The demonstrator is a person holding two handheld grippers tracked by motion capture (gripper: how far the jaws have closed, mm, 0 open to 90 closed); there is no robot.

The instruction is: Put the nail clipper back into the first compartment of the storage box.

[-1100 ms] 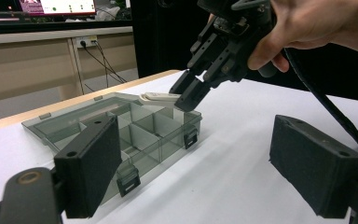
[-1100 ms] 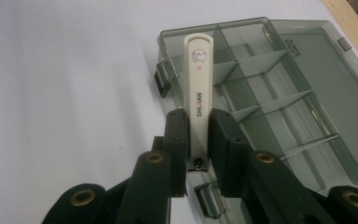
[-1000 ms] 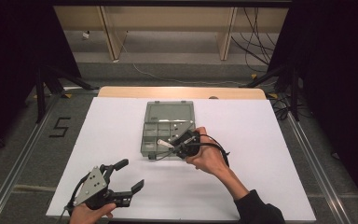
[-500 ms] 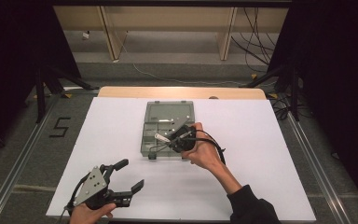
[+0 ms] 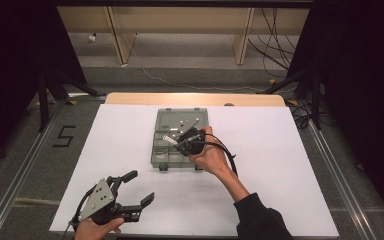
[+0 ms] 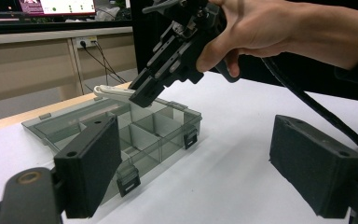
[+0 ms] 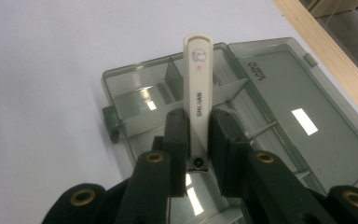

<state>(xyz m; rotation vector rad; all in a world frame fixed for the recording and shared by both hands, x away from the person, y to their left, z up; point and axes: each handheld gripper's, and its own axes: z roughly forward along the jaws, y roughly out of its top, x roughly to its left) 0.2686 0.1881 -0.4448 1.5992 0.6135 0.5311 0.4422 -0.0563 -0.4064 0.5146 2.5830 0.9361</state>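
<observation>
The white nail clipper [image 7: 198,98] pointed straight ahead of the right tool [image 7: 198,140], its long axis running along the jaws, which were pinched on its near end; it hung tilted above the grey compartment box [image 5: 164,159], whose lid lay open beyond the tool. The dividers showed bare compartments below the clipper; the left tool [image 5: 136,192] sat spread on the counter [image 5: 290,165], well apart.

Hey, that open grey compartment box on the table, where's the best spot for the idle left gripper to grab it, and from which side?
Probably the front wall of the compartment box, approached from the person's side by the left gripper. That rim is thin, straight and upright, nearest those open jaws, and clear of the right gripper holding the nail clipper above.
</observation>
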